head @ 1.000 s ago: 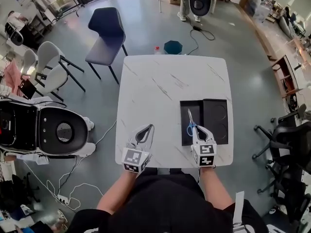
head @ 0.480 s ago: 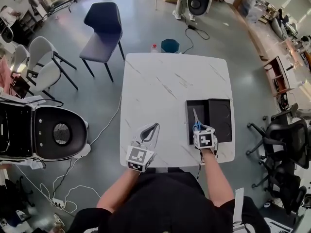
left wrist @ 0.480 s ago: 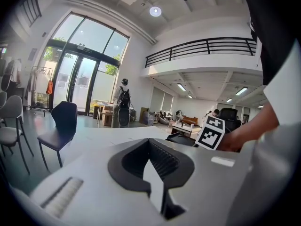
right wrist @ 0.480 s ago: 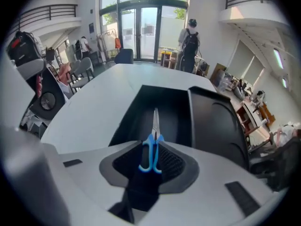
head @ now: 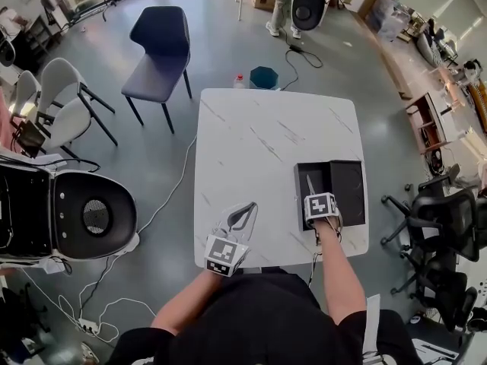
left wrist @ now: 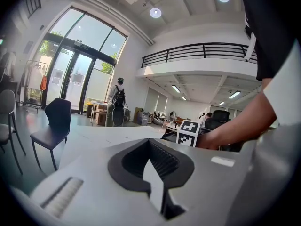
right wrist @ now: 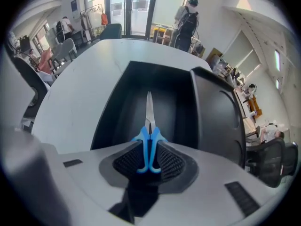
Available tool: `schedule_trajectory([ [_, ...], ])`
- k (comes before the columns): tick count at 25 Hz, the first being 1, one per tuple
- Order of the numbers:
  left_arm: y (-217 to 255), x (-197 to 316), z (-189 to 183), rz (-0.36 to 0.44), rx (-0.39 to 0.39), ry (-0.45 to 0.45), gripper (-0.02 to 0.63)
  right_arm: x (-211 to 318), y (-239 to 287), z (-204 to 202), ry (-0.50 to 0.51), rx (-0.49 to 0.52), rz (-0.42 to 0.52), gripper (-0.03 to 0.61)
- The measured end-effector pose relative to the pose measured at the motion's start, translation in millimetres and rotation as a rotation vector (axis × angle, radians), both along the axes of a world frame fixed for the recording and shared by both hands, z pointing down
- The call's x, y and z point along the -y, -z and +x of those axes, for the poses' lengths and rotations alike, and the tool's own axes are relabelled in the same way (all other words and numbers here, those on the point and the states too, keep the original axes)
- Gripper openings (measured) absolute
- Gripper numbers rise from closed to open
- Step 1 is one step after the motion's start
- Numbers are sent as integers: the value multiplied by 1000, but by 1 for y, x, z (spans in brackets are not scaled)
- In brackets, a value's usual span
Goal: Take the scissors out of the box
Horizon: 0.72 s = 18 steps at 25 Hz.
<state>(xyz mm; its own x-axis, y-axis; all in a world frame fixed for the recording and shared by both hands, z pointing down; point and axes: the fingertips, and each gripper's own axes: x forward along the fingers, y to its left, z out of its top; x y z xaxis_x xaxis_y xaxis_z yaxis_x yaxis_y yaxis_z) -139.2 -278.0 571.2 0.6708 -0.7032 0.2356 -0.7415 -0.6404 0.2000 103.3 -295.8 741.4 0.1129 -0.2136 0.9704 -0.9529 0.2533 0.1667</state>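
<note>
Firstly, in the head view, the only print to read is the black and white square pattern on the cube of each tool. The white marbled table point(head: 259, 150) carries a black box point(head: 303, 211) near its right edge, and the box's lid point(head: 348, 192) lies open just beside it. The right tool point(head: 316, 198) is down in the box, and the thin blades of the scissors point(head: 310, 183) stick out beyond it. The left tool point(head: 247, 210) is at the near edge of the table, well apart from the box.

Next, in the left gripper view, the jaws of the left tool point(left wrist: 150, 142) are closed on each other with nothing between them. Behind them the patterned cube point(left wrist: 188, 133) of the other tool is visible.

Finally, in the right gripper view, the right tool point(right wrist: 149, 147) is clenched on the blue handles of the scissors point(right wrist: 149, 126). The blades are together and point forward over the dark floor of the box point(right wrist: 117, 107). The lid point(right wrist: 216, 117) is to the right. Whether the scissors touch the floor of the box I cannot tell.
</note>
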Motion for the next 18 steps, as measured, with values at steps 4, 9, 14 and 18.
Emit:
schedule_trajectory([
  [4,-1,2,-7,0,0,-3,9,5,-8,-1,-7,9,-15,81],
  [9,-1,2,-12,-2,-5,-6,9,-2,-8,-3,-150,111,-36,78],
  [14,0,-3,-6,-1,-8,-21,9,-2,-8,-1,-170,138,-47,77],
  [18,-1,-6,-2,-6,-12,-23,9,-4,-9,3,-170,139,-55,87],
])
